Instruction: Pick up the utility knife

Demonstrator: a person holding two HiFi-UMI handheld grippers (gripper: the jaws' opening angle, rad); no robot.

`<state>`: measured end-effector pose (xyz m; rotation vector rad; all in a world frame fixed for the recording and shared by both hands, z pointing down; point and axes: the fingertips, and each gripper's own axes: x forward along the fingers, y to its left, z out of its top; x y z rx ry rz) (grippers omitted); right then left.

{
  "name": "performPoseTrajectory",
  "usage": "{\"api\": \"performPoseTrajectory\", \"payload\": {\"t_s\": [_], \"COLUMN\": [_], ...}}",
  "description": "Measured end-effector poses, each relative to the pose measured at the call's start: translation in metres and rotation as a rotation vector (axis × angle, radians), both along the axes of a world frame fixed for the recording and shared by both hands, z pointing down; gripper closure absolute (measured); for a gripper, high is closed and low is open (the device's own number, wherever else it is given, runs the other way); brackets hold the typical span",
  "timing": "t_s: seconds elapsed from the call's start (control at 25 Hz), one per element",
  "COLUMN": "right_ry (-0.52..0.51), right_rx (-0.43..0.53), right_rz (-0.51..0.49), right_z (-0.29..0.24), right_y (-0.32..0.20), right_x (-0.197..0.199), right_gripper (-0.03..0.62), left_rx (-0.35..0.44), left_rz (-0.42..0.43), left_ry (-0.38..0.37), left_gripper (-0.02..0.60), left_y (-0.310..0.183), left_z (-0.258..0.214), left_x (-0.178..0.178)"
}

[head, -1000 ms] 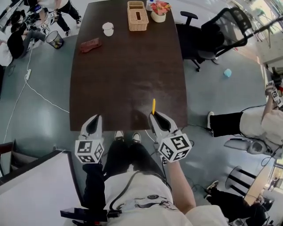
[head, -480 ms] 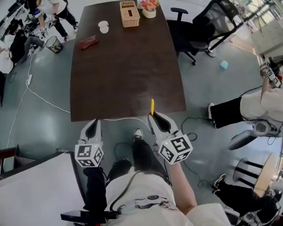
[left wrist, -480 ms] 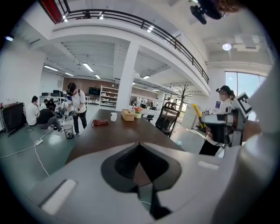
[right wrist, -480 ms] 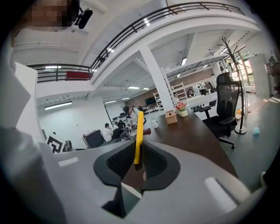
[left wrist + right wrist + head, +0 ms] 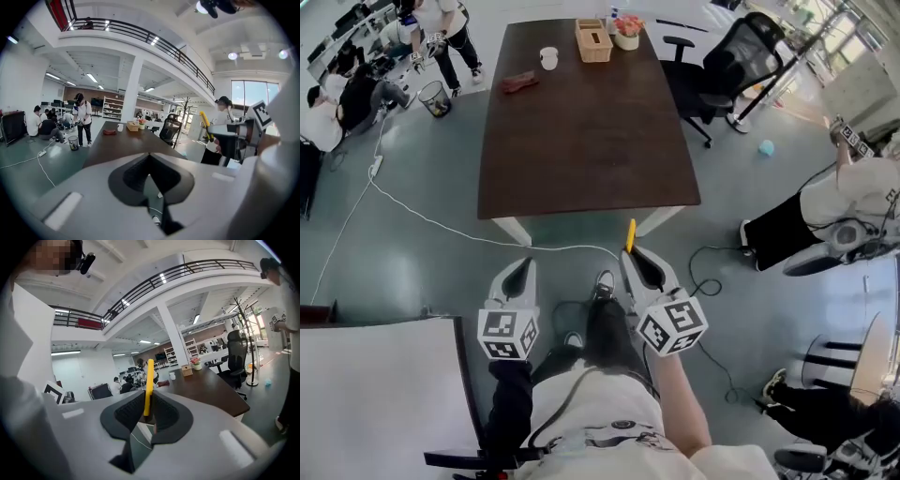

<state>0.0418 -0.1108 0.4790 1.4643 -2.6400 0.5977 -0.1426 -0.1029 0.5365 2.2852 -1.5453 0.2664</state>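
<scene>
The yellow utility knife (image 5: pixel 630 234) sticks up and forward out of my right gripper (image 5: pixel 634 255), which is shut on its lower end. In the right gripper view the knife (image 5: pixel 148 383) stands upright between the dark pads (image 5: pixel 161 413). It also shows at the right of the left gripper view as a yellow bar (image 5: pixel 205 123). My left gripper (image 5: pixel 521 266) hangs beside the right one with its jaws together and nothing in them. Both grippers are over the grey floor, short of the near edge of the dark brown table (image 5: pixel 581 141).
At the table's far end stand a wicker tissue box (image 5: pixel 593 40), a flower pot (image 5: pixel 627 33), a white cup (image 5: pixel 548 58) and a red object (image 5: pixel 522 82). A black office chair (image 5: pixel 741 66) is at its right. A white cable (image 5: pixel 441 225) crosses the floor. People stand at left and right.
Both grippers have drawn back from the table together, so its near edge now lies well ahead of them and they are over the floor. The knife stays in the right gripper.
</scene>
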Motion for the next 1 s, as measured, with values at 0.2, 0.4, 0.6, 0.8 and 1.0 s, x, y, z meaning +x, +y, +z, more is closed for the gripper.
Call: {"api": "performPoseTrajectory", "payload": {"t_s": [0.2,0.4,0.6,0.8,1.0], "right_ry": [0.007,0.009,0.001,-0.005,-0.013], "right_rx": [0.028,0.023,0.028,0.052,0.051], "right_rz": [-0.002,0.015,0.022,0.015,-0.009], "right_z": [-0.011,-0.021,-0.018,-0.025,-0.024], "right_y": [0.052,0.083,0.111,0.139,0.17], "right_x": [-0.012,-0.003,0.01,0.028,0.052], "right_gripper": [0.543,0.543,0.543,0.543,0.543], "left_rx": [-0.005,-0.002,0.005,0.017,0.006], "left_rz": [0.024,0.044,0.055,0.068,0.061], "left_ry": [0.004,0.005,-0.009,-0.036,-0.055], "left_gripper": [0.581,0.581,0.581,0.581,0.581], "left_y": [0.05,0.073,0.095,0.122,0.159], "left_z": [0.004,-0.007,-0.007,-0.015,-0.011], "left_x": [-0.002,0.006,0.016,0.034,0.055]}}
